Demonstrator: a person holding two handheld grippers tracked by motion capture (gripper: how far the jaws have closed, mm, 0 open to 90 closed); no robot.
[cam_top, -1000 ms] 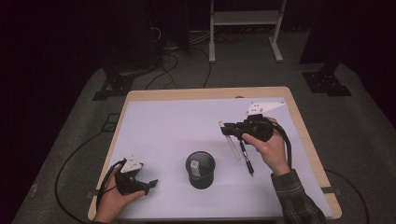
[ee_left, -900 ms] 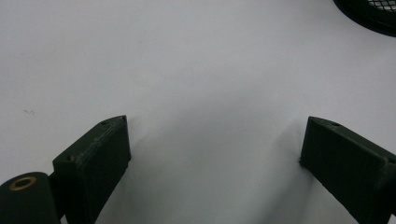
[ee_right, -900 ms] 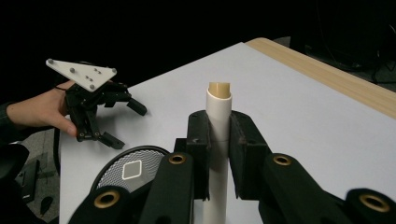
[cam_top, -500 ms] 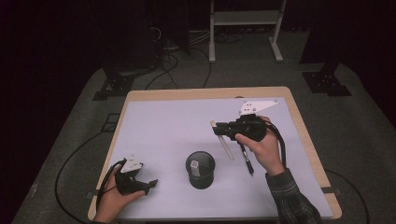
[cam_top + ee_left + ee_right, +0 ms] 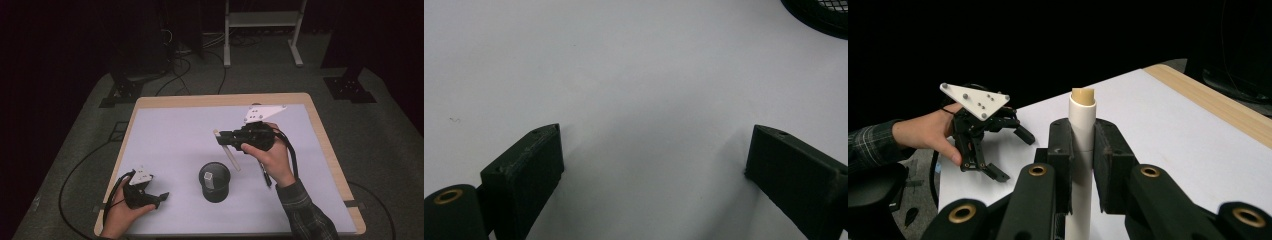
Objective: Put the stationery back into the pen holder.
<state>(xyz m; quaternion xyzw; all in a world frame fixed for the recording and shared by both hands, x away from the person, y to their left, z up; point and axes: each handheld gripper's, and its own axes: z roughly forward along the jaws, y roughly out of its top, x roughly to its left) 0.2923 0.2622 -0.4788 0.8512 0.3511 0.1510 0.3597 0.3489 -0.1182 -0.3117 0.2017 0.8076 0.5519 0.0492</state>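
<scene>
table [image 5: 327, 150]: wooden edge, pale sheet on top
black mesh cup [image 5: 214, 181]: sitting upright near the front middle
dark pen [image 5: 265, 174]: flat, right of the cup

A white-topped table [image 5: 165, 135] with a pale wooden rim sits in the lower middle of the frame. A dark pen [image 5: 265, 174] lies on it right of centre. Grey carpet [image 5: 75, 150] surrounds the table. A white metal stand [image 5: 260, 20] rises at the top centre, and black cables [image 5: 187, 65] trail across the floor at the upper left of centre. Black stand feet [image 5: 350, 90] sit at the upper right.
</scene>
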